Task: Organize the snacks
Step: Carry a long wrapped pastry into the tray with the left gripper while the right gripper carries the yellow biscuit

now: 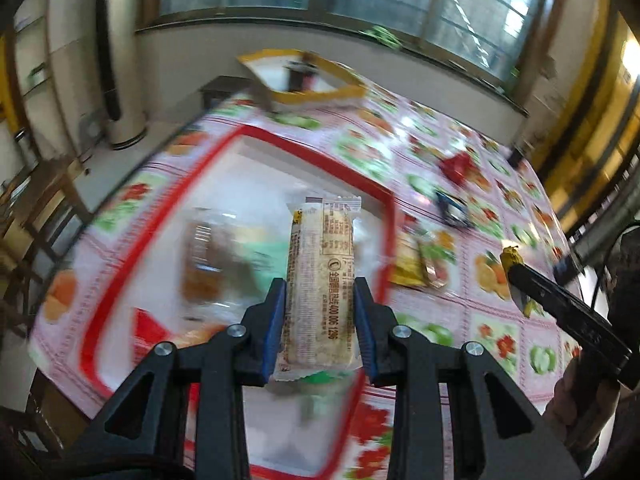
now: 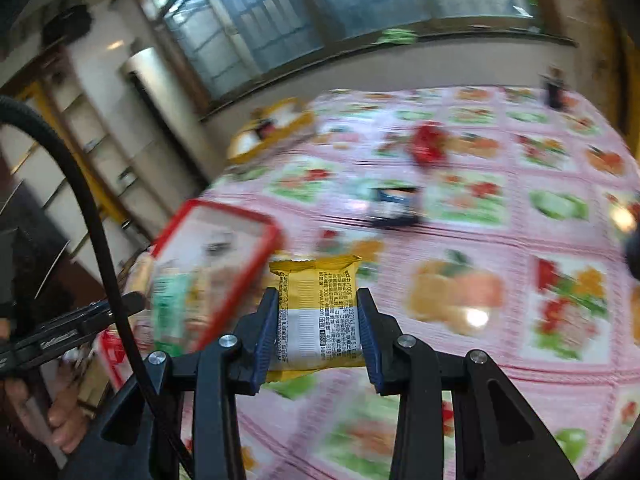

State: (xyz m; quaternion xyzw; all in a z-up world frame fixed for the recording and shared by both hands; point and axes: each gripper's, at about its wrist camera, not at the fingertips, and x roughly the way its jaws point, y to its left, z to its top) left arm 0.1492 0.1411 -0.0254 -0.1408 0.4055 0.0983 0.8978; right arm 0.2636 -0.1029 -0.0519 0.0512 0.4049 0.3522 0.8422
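Observation:
My left gripper (image 1: pixel 320 292) is shut on a long beige snack packet (image 1: pixel 322 280), held lengthwise above a red-rimmed white tray (image 1: pixel 384 216) that holds several blurred snacks. My right gripper (image 2: pixel 318 306) is shut on a yellow and white snack packet (image 2: pixel 316 312) over the fruit-patterned tablecloth, just right of the red-rimmed tray (image 2: pixel 248 280). In the left wrist view the right gripper (image 1: pixel 516 268) shows at the right edge with the yellow packet (image 1: pixel 510 258) in its tip. A red packet (image 1: pixel 458 166), a blue packet (image 1: pixel 454 208) and a yellow packet (image 1: pixel 416 264) lie loose on the cloth.
A yellow-rimmed tray (image 1: pixel 320 94) sits at the table's far end with a dark item in it. The table stands under a window, with wooden chairs (image 1: pixel 44 216) and a white column at its left. A black cable (image 2: pixel 100 248) arcs across the right wrist view. A hand (image 2: pixel 60 412) grips the left gripper's handle.

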